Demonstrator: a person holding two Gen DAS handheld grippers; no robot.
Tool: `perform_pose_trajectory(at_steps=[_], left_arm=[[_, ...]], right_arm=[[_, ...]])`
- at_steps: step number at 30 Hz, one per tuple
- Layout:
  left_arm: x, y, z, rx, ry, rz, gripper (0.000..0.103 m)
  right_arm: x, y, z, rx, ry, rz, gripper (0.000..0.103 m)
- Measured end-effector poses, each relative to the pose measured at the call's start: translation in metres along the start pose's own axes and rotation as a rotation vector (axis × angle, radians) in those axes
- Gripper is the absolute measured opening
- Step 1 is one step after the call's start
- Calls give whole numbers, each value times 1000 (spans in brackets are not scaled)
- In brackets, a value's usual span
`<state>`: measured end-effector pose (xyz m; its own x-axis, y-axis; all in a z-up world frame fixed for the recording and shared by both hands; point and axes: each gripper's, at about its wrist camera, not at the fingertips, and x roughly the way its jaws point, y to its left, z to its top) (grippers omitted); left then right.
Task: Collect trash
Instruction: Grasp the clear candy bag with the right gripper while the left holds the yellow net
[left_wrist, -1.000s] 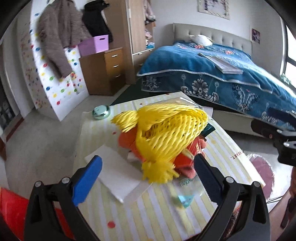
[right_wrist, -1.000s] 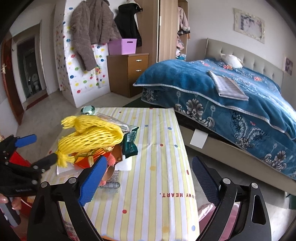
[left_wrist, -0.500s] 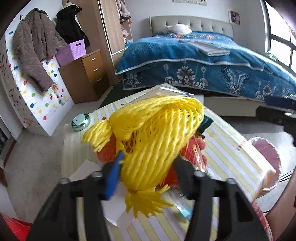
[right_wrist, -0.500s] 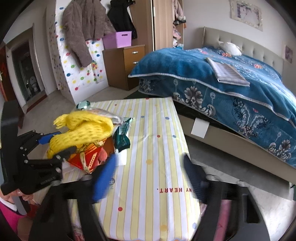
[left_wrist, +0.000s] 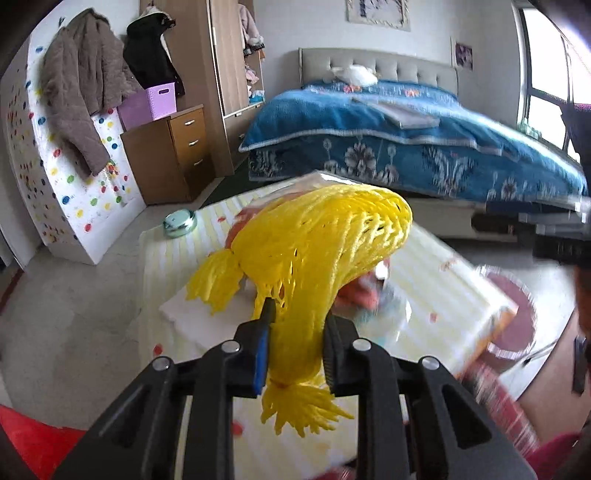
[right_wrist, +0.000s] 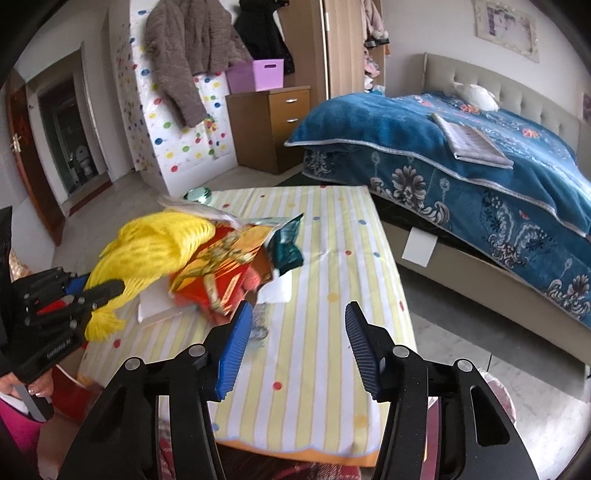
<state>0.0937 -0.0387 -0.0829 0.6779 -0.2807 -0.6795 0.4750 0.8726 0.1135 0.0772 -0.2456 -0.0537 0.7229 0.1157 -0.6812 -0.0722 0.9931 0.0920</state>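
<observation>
Since a second ago the left gripper has gone from wide open, with the yellow foam net loose ahead of it, to having its fingers closing onto the net's lower neck. The net is now pinched between them, its frayed tail hanging out just below the pads. The right gripper has also been narrowing over that second, but nothing sits between its fingers; they stand partly apart over bare striped cloth, holding nothing.

Collecting looks barely begun. One piece is gripped, though I cannot tell whether it has left the counter, and no bin is clearly in view. The rest of the rubbish still lies in a heap on the near left part of the counter.

Nearest is the net itself: a soft, springy lattice sleeve, bunched at both ends into tassels, squashed narrow where the fingers hold it. Just behind and partly under it lies a red and gold packet, glossy, flat and creased, with a dark green foil wrapper beside it, crinkled and jagged at its torn edge. Under the heap, white sheets of paper lie flat. Farther back, near the counter's far corner, rests a small round green dish, smooth and shiny. Beyond the counter is a bed with a plush blue patterned cover.
</observation>
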Motion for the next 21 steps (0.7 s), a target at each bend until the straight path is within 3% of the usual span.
perform_pose_trajectory(at_steps=[3,6,14,21], left_arm=[[-4,1,-18,25,37,43,21],[-10,9,-30,-14,46,53,21],[-44,45,-41,-204,-43,84,21],[-60,69,-30,-299,-129,128,20]], right_arm=[[-1,6,-7,-10,16,15,54],[-3,15,-14,-27,25,30,55],[-6,38,-17,-82,22,46,57],[12,63,2,-139,5,60,81]])
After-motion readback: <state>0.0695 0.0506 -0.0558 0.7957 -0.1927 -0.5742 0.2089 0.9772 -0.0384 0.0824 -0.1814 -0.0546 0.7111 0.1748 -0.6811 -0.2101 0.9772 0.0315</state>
